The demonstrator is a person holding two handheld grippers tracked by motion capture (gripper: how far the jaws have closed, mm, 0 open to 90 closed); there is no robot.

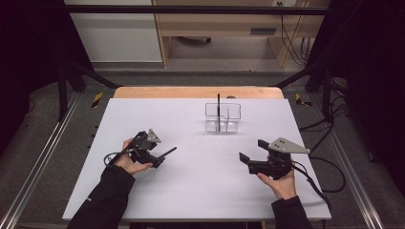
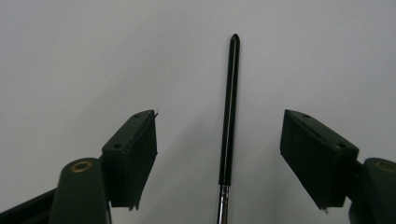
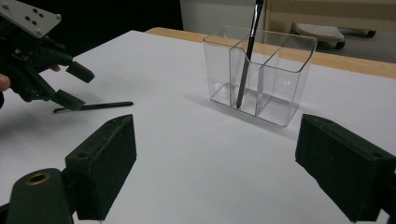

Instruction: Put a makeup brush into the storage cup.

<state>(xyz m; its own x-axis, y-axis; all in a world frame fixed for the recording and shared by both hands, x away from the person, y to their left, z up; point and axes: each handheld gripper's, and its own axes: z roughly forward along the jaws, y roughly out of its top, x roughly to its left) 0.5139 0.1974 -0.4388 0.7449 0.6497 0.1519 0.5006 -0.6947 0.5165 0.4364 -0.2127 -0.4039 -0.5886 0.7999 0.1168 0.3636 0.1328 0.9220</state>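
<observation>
Left gripper [image 2: 219, 158] sits low over the white bench [image 1: 200, 191], jaws apart and straddling a slim black brush [image 2: 229, 112] lying flat on the bench; neither pad touches it; the same brush [image 1: 167, 151] lies left of centre in the high view. Right gripper [image 3: 215, 172] stands wide and empty, well apart from it; a clear divided holder [image 1: 223, 117] toward the far edge holds a second brush [image 3: 246, 60], leaning upright.

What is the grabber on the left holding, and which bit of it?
Nothing yet. The left gripper is open around the black brush lying on the table; its pads sit either side of the handle, near the metal band, not touching.
</observation>
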